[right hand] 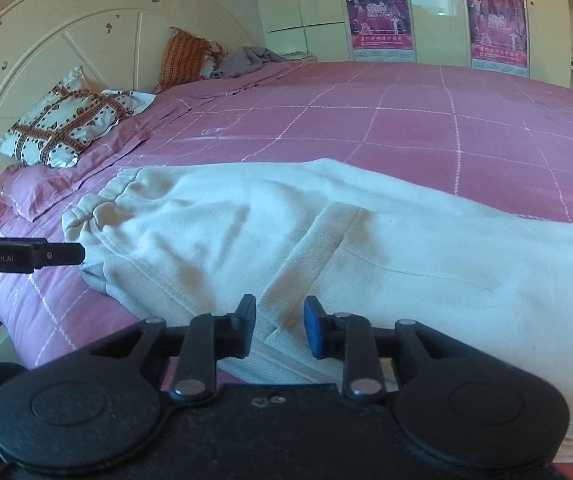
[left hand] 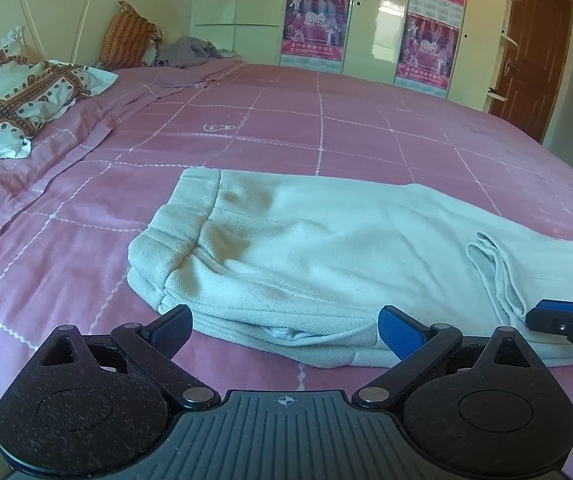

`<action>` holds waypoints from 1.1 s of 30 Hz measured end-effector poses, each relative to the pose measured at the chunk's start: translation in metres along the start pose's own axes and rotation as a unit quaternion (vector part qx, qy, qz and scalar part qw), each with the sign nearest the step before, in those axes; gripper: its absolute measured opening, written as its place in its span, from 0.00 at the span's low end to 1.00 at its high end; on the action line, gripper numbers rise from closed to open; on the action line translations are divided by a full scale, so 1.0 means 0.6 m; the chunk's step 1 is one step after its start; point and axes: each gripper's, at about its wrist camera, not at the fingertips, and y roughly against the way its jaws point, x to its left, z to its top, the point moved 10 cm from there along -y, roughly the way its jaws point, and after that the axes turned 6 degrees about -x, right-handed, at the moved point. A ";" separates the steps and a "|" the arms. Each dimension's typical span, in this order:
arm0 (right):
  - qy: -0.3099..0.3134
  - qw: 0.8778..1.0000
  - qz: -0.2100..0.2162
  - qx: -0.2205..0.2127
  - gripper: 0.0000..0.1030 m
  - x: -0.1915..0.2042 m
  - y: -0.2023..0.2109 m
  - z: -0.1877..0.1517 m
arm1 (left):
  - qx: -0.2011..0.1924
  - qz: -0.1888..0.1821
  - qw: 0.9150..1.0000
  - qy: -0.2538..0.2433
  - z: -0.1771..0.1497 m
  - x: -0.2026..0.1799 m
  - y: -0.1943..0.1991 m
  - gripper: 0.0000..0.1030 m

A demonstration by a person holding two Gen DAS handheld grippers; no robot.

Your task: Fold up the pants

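Cream-white pants (left hand: 326, 256) lie folded in a thick bundle on the pink checked bedspread (left hand: 286, 120), waistband toward the left. They also fill the right wrist view (right hand: 366, 240). My left gripper (left hand: 286, 332) is wide open, its fingers either side of the bundle's near edge, holding nothing. My right gripper (right hand: 280, 328) is open with a narrower gap, its fingertips at the near edge of the pants over a fold. The right gripper shows at the right edge of the left wrist view (left hand: 566, 324); the left gripper shows at the left of the right wrist view (right hand: 26, 256).
A patterned pillow (left hand: 18, 100) and an orange cushion (left hand: 126, 36) lie by the cream headboard (right hand: 66, 48). A grey garment (left hand: 190, 52) lies at the far side. Wardrobes with posters (left hand: 430, 40) and a brown door (left hand: 534, 48) stand beyond the bed.
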 end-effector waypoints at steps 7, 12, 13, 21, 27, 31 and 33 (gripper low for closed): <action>0.016 0.999 -0.035 0.011 0.10 -0.002 -0.034 -0.001 | 0.012 0.008 1.000 0.012 -0.018 0.023 -0.002 0.96; -0.005 1.000 -0.013 -0.009 0.04 -0.007 -0.012 0.014 | 0.015 0.008 1.000 0.017 -0.029 0.028 -0.008 0.96; -0.004 1.000 -0.007 -0.017 0.04 -0.005 -0.003 0.019 | 0.016 0.007 1.000 0.018 -0.030 0.028 -0.009 0.96; -0.001 0.999 0.022 0.029 0.05 0.011 -0.027 -0.014 | 0.016 0.005 1.000 0.016 -0.032 0.025 -0.007 0.96; -0.001 0.999 0.041 0.028 0.12 0.017 -0.021 -0.019 | 0.017 0.008 1.000 0.011 -0.032 0.021 -0.003 0.96; 0.008 0.999 0.039 0.020 0.14 0.018 -0.009 -0.015 | 0.017 0.009 1.000 0.003 -0.031 0.013 0.001 0.96; 0.002 0.999 0.038 0.012 0.17 0.014 -0.003 -0.009 | 0.017 0.010 1.000 0.001 -0.032 0.012 0.004 0.96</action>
